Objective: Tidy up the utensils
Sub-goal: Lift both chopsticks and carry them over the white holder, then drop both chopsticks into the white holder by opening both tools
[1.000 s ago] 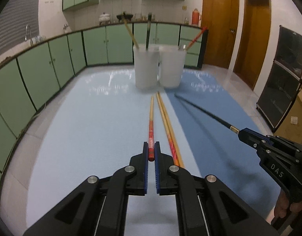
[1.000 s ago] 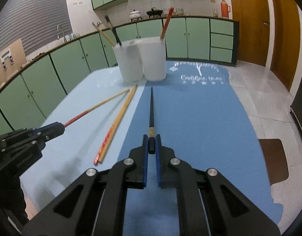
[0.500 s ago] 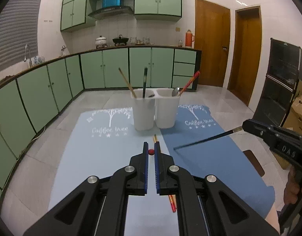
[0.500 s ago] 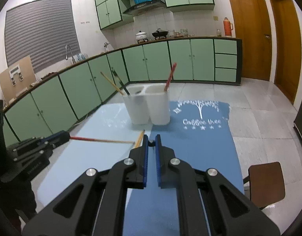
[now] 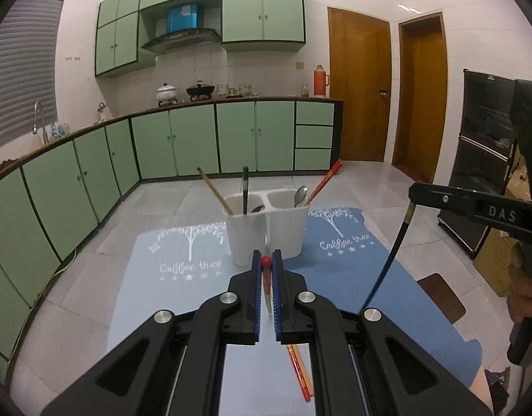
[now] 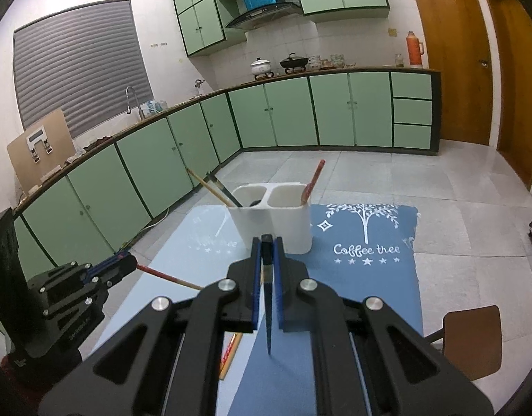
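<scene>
My left gripper [image 5: 266,260] is shut on a red-topped wooden chopstick [image 5: 266,279], held above the table with its tip hanging down; it also shows in the right wrist view [image 6: 165,275]. My right gripper [image 6: 267,242] is shut on a black chopstick [image 6: 268,308], tip pointing down; it shows in the left wrist view [image 5: 387,260]. A white two-compartment holder [image 5: 266,228] stands ahead on the mats, with a wooden chopstick, a black utensil, a spoon and a red chopstick in it. Two chopsticks [image 5: 298,371] lie on the mat below my left gripper.
The table carries a light blue mat [image 5: 168,277] and a darker blue mat [image 6: 366,277], both printed "Coffee tree". A brown stool [image 6: 470,339] stands to the right of the table. Green cabinets [image 5: 182,145] line the far walls.
Both grippers have lifted their chopsticks off the table and risen. The chopsticks have swung from lying flat and pointing forward to hanging tip-down. The holder now sits lower in both views.
</scene>
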### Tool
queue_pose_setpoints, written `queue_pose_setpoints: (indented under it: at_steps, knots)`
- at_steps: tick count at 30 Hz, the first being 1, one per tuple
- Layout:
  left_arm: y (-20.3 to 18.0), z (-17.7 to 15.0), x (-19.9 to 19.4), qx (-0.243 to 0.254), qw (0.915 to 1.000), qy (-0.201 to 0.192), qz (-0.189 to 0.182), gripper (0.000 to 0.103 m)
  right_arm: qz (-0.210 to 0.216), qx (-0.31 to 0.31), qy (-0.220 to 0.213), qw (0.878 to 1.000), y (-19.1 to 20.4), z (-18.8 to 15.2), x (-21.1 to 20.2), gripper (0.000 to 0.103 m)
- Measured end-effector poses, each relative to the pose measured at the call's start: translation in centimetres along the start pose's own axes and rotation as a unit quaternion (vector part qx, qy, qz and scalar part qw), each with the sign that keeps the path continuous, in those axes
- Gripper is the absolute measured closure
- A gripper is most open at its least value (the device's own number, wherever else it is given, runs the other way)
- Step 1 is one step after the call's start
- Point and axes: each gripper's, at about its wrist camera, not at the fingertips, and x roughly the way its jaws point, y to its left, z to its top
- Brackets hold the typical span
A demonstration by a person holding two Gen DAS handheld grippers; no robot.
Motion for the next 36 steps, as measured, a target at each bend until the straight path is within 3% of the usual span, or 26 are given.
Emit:
queue_pose_setpoints:
  at_steps: [10,18,25,36]
  knots:
    - [0.7,2.5,-0.1,-0.006,0.9996,-0.020,-0.018,0.097,0.009,-0.023,-0.021,0.999,0.0,3.8,0.3,0.097]
    - [0.5,7.3,-1.7,0.009,0.9961,-0.079,-0.038,0.097,0.014,-0.045,-0.076,0.996,0.0,9.8,-0.7,0.097]
    - [0.3,12.1,-2.0,0.031,0.9905,-0.132,-0.026,0.097,0.006,-0.056,-0.124,0.991,-0.5,15.2,0.5,0.097]
    - [3.0,15.0,2.6,0.034,0.9949,-0.093,-0.018,0.097,-0.021,-0.051,-0.125,0.991,-2.5,18.0,8.3,0.097]
